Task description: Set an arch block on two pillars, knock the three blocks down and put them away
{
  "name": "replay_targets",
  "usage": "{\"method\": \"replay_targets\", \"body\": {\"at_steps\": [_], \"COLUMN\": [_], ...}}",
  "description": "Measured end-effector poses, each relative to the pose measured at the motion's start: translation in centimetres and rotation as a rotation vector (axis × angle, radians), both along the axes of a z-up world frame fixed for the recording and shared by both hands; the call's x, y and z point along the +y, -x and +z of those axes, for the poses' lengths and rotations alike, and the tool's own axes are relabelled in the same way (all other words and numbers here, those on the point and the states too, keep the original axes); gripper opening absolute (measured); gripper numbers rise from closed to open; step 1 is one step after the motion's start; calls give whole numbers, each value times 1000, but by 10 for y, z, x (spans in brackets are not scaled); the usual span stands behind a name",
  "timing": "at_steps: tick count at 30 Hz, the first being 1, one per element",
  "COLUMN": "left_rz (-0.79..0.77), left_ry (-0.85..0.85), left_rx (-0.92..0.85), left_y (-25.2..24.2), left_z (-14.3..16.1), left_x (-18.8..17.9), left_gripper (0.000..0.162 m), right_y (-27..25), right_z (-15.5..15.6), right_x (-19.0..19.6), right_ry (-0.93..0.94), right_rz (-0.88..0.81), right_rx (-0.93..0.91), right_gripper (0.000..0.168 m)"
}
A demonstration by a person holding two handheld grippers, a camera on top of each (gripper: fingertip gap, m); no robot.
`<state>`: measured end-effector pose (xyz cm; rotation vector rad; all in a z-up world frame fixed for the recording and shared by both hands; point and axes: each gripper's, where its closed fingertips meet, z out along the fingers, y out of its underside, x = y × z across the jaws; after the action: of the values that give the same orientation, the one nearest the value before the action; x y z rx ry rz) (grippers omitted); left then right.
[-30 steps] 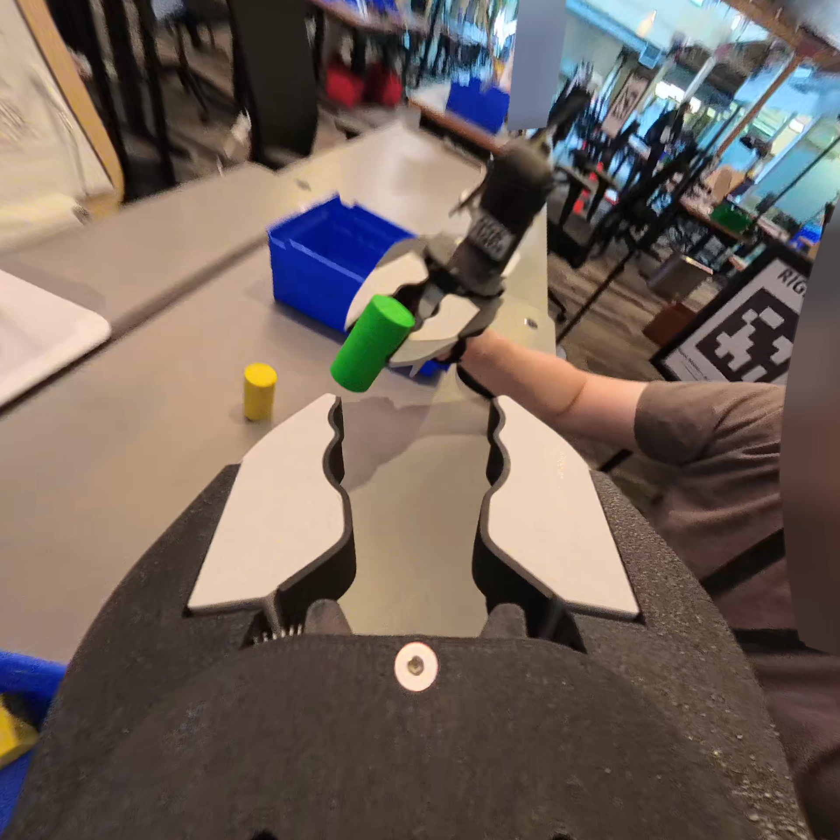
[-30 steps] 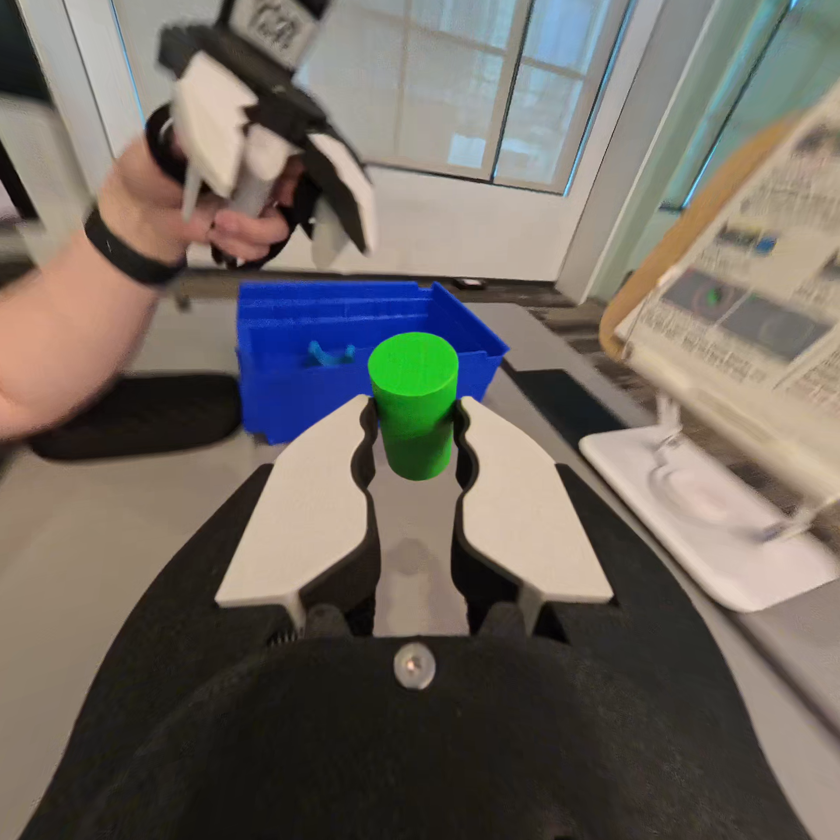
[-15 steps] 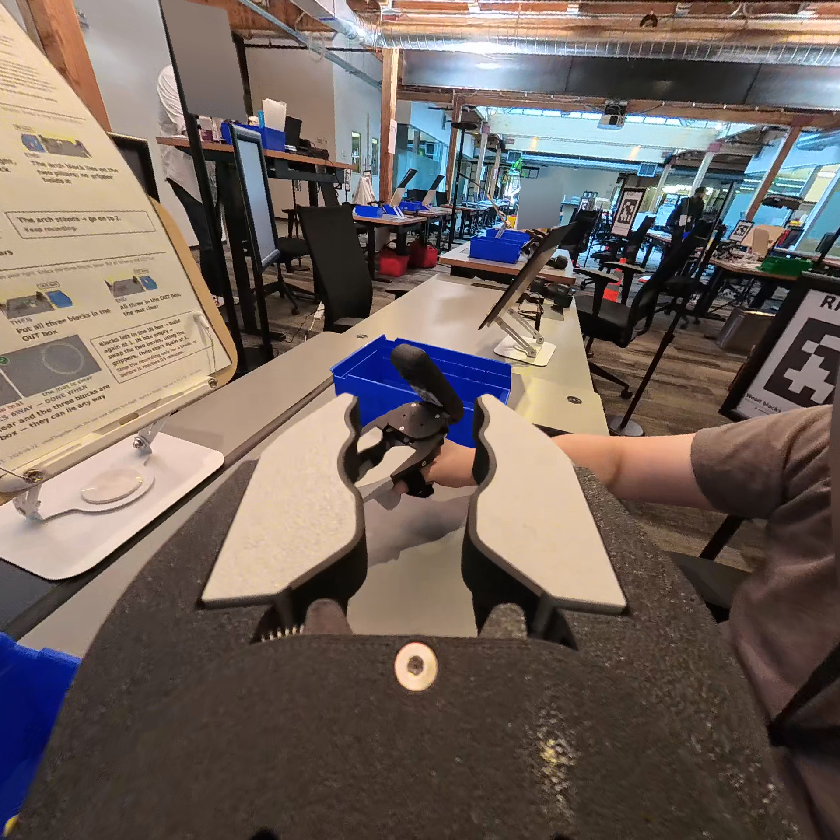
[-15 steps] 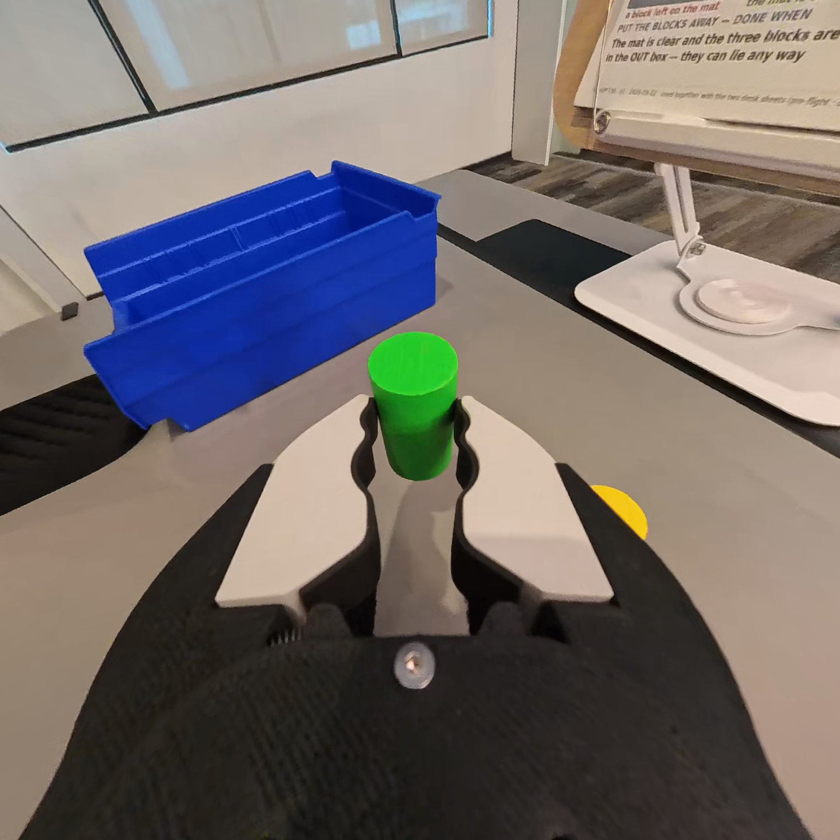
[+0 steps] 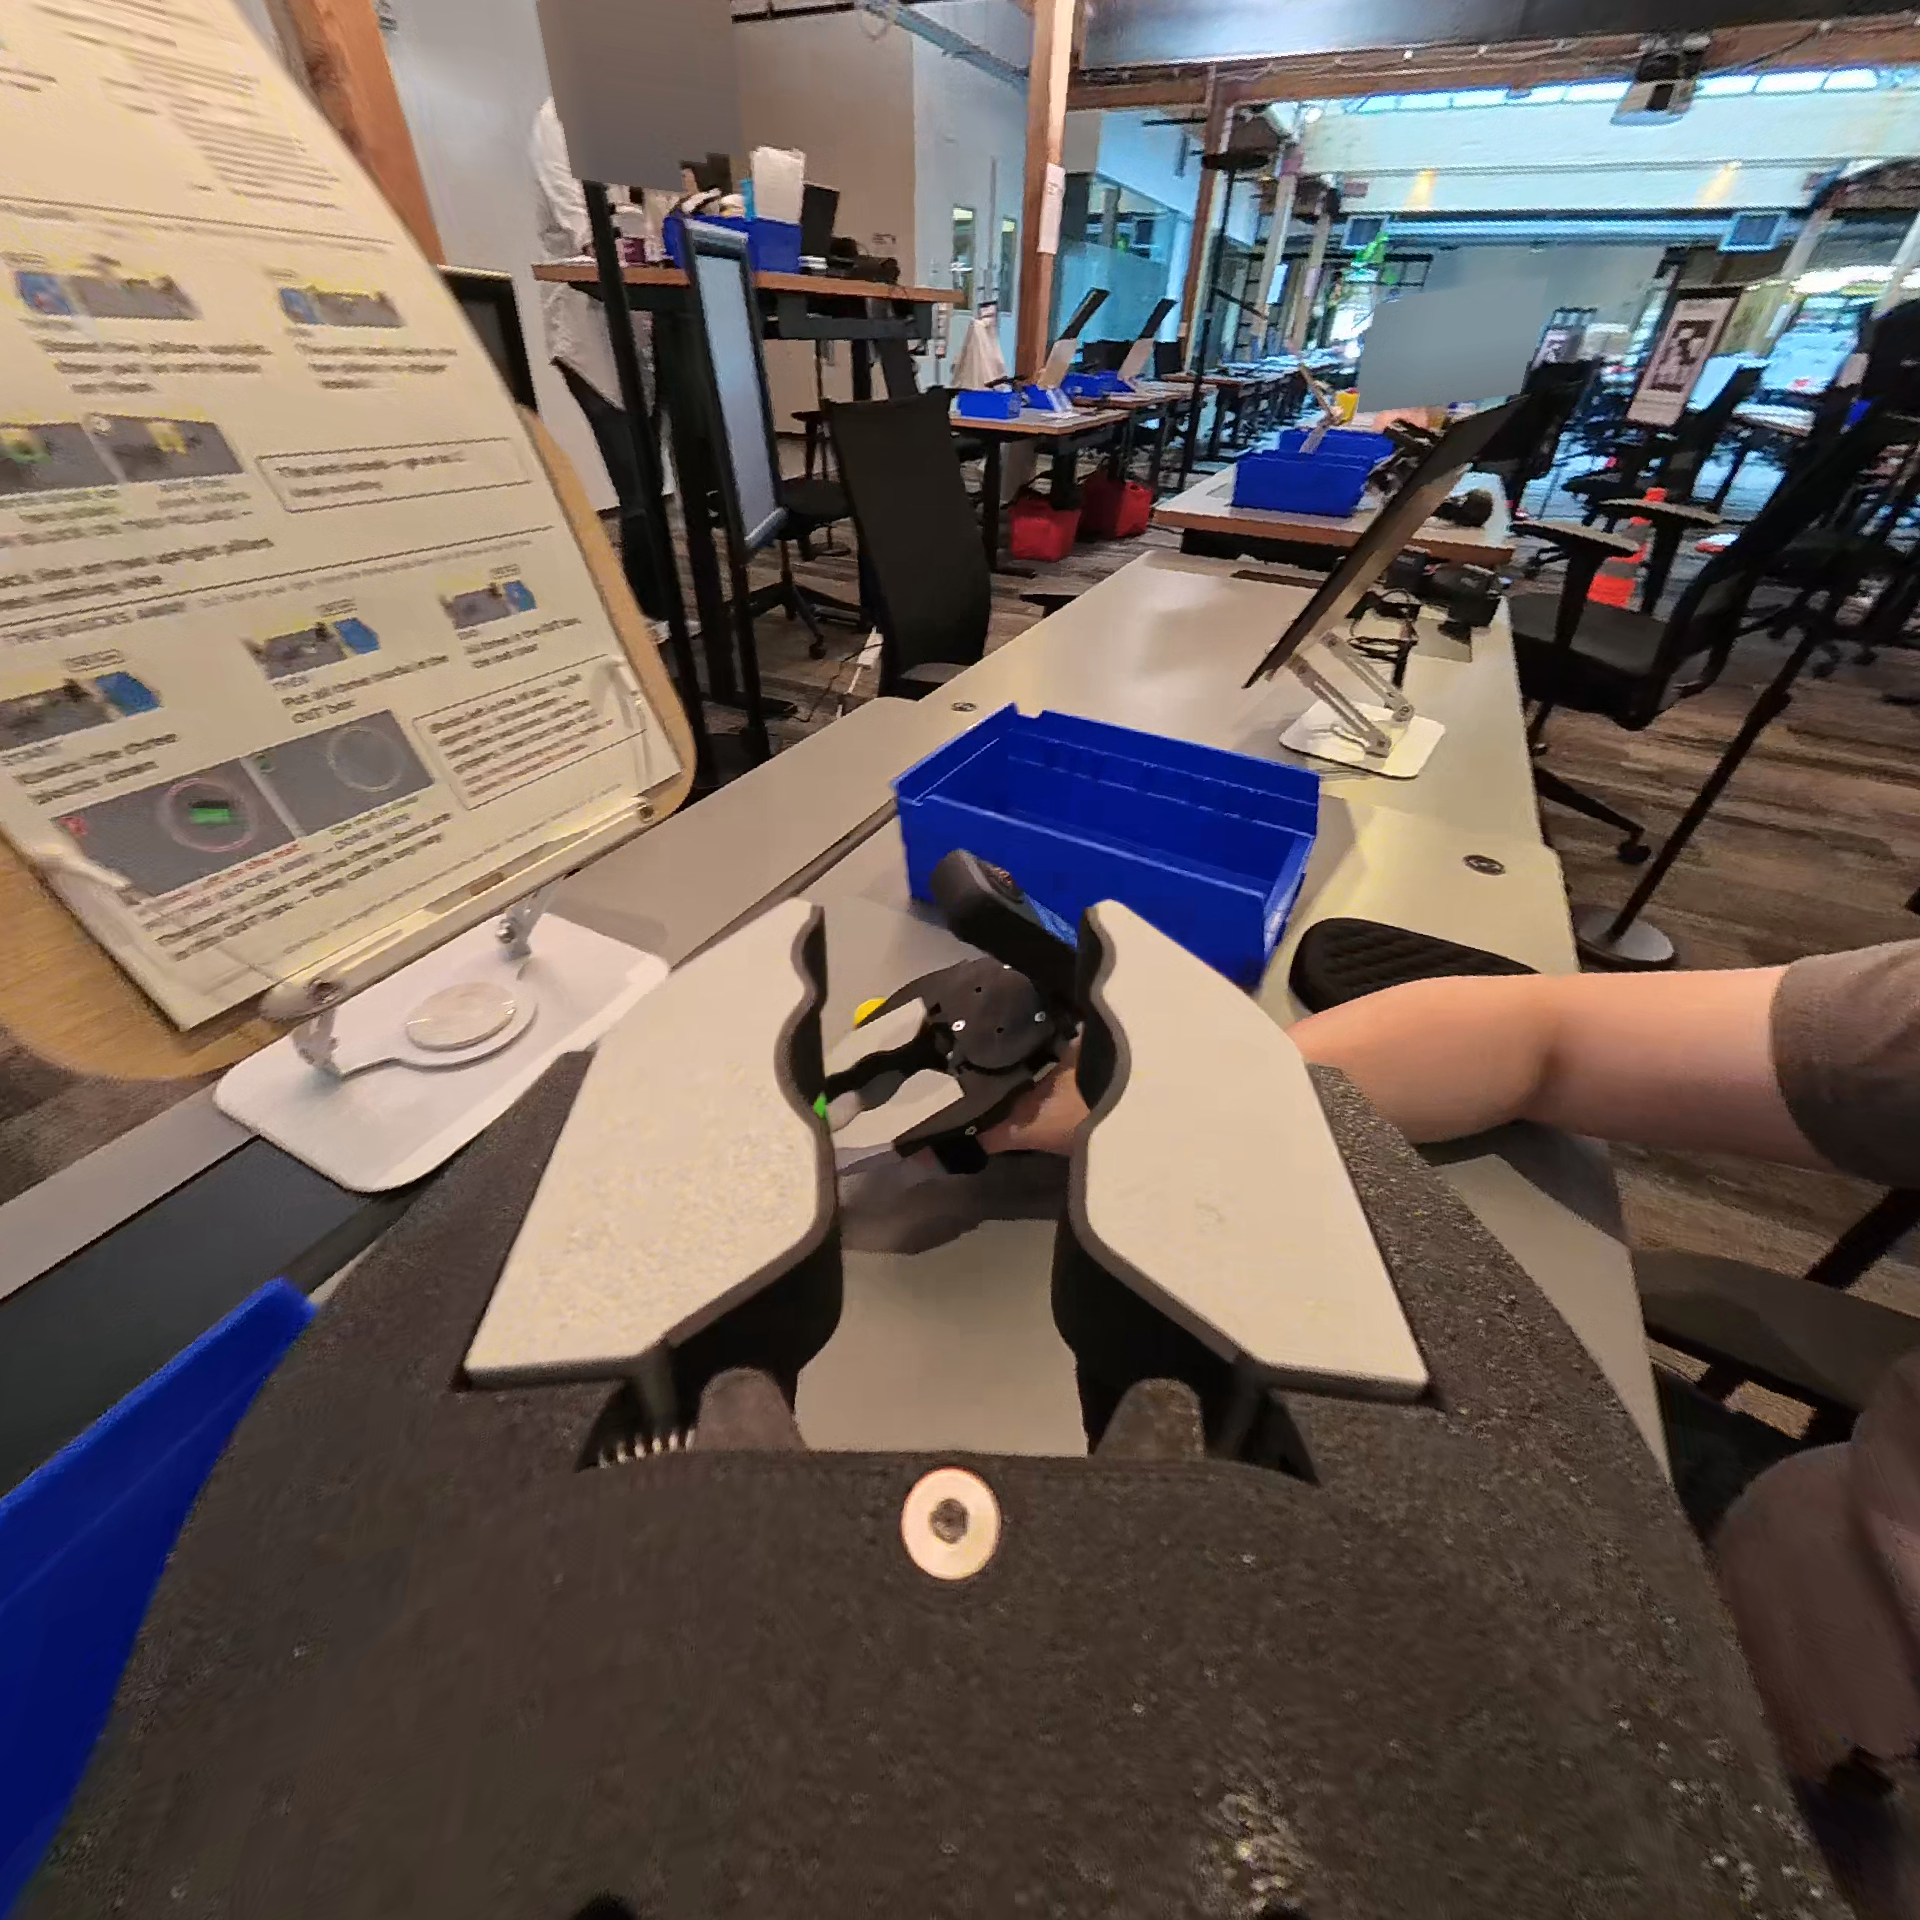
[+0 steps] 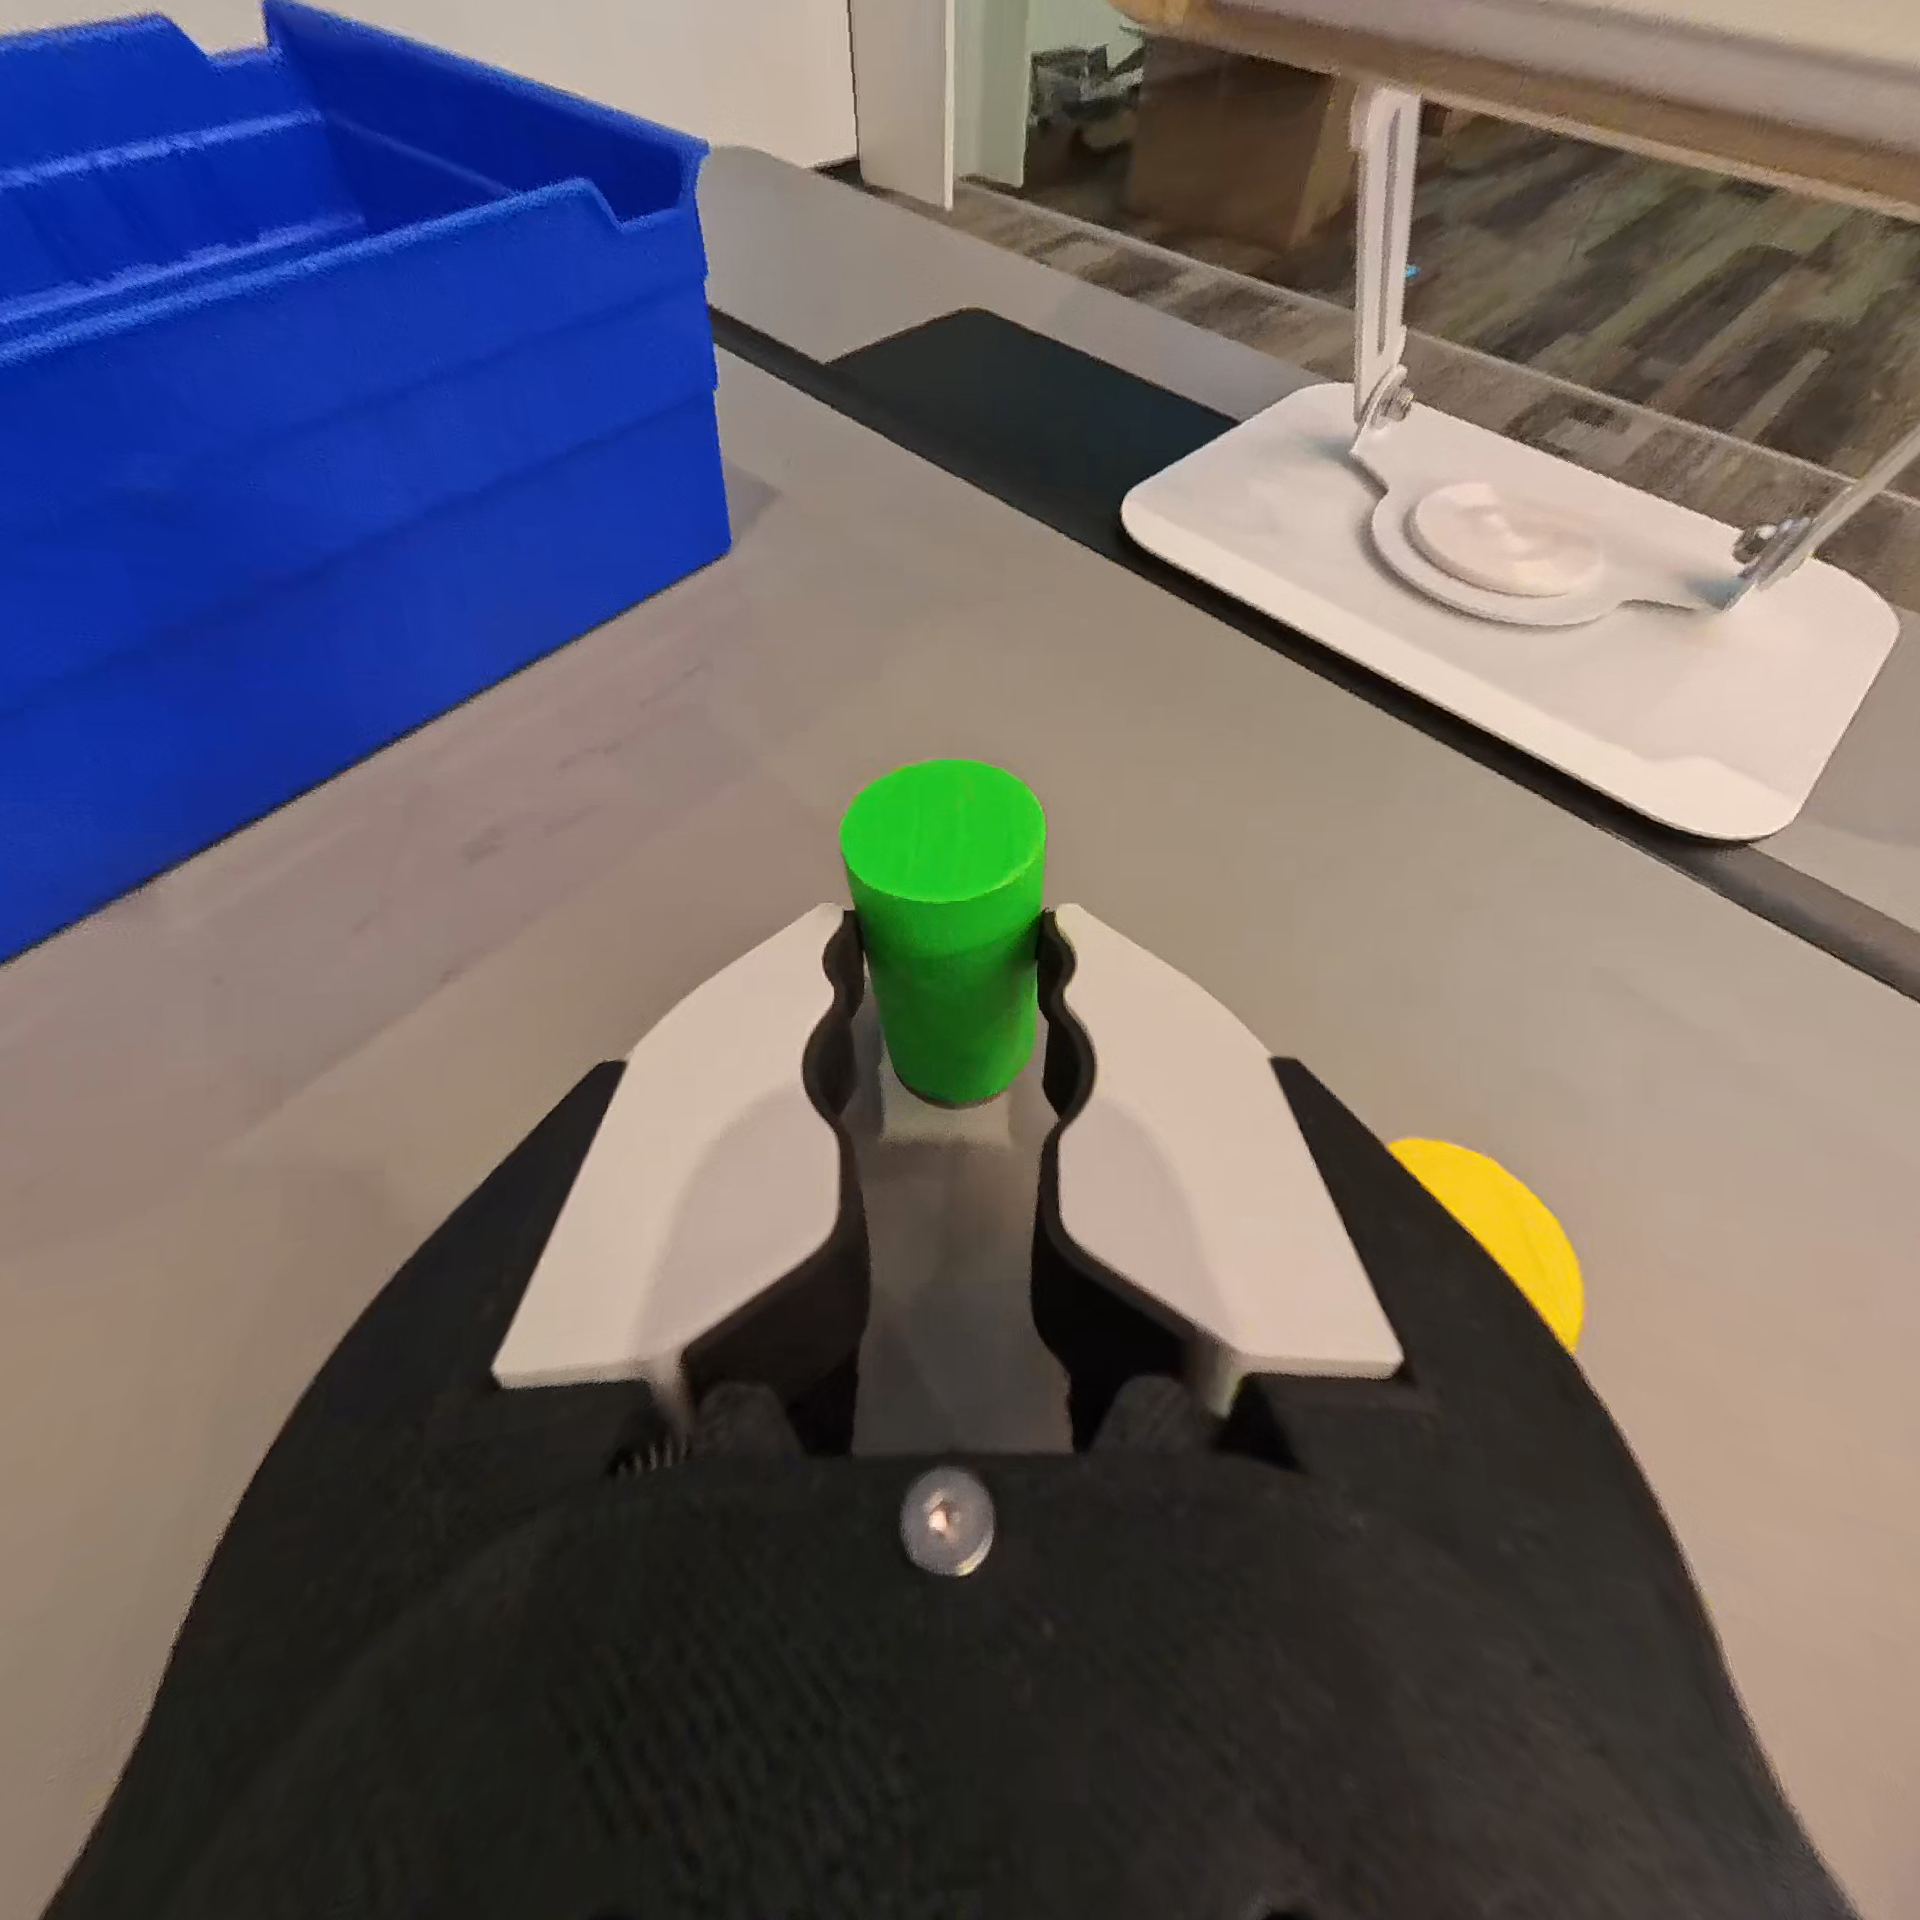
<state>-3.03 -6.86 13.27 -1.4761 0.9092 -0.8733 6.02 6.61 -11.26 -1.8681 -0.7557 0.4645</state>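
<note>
The green pillar (image 6: 940,935) is held upright between the closed-in fingers of the right gripper (image 6: 945,940), just above the bench (image 6: 1195,831), with the yellow pillar (image 6: 1486,1236) just beside, while the left gripper (image 5: 951,997) is kept wide and empty.

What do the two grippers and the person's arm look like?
Both the left gripper and the right gripper have a rough black body with a silver screw at its centre and two flat light-grey jaws with wavy black inner edges. The person's arm wears a short grey-brown sleeve.
</note>
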Motion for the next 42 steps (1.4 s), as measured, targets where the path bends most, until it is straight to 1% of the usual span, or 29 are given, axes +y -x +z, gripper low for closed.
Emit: {"method": "replay_targets", "body": {"at_steps": [2, 5, 8, 11, 13, 15, 17, 20, 23, 26, 30, 33, 34, 35, 36, 40, 42], "left_rz": [66, 224, 422, 516, 587, 594, 599, 632, 652, 634, 653, 658, 638, 637, 640, 589, 600], "left_ry": [12, 37, 113, 201, 278, 344, 392, 427, 480, 518, 542, 569, 577, 579, 585, 559, 525], "left_rx": [33, 145, 278, 342, 401, 441, 444, 467, 568, 651, 811, 875, 856, 830, 823, 795, 752], "left_y": [12, 42, 85, 114, 134, 141, 142, 141, 138, 130, 134, 138, 134, 132, 133, 133, 137], "left_z": [-6, -24, -50, -77, -101, -123, -140, -168, -202, -229, -257, -271, -272, -271, -272, -268, -253], "left_x": [11, 33, 57, 74, 87, 94, 104, 124, 137, 144, 149, 151, 152, 154, 155, 157, 156], "left_gripper": [46, 46, 46, 46, 45, 43, 41, 37, 32, 30, 30, 30, 25, 26, 24, 17, 13], "right_y": [1, 1, 0, -4, -4, -3, -5, -7, -4, -1, -3, -4, -4, -4, -4, -8, -8], "right_z": [-4, -11, -13, -15, -17, -14, -7, 13, 39, 63, 95, 113, 118, 122, 124, 119, 113], "right_x": [1, 1, 2, 2, 1, -2, -2, -6, -19, -36, -53, -62, -64, -66, -67, -63, -63], "right_ry": [14, 33, 44, 54, 62, 49, 13, -66, -134, -166, -225, -249, -258, -270, -280, -285, -257], "right_rz": [-6, -9, -27, -37, -34, -31, -42, -53, -14, 38, 80, 105, 112, 118, 125, 125, 142], "right_rx": [-30, -80, -101, -134, -149, -150, -163, -178, -160, -135, -94, -72, -69, -68, -74, -127, -122], "right_gripper": [33, 33, 33, 35, 42, 47, 53, 59, 60, 60, 59, 59, 59, 59, 59, 59, 59]}}
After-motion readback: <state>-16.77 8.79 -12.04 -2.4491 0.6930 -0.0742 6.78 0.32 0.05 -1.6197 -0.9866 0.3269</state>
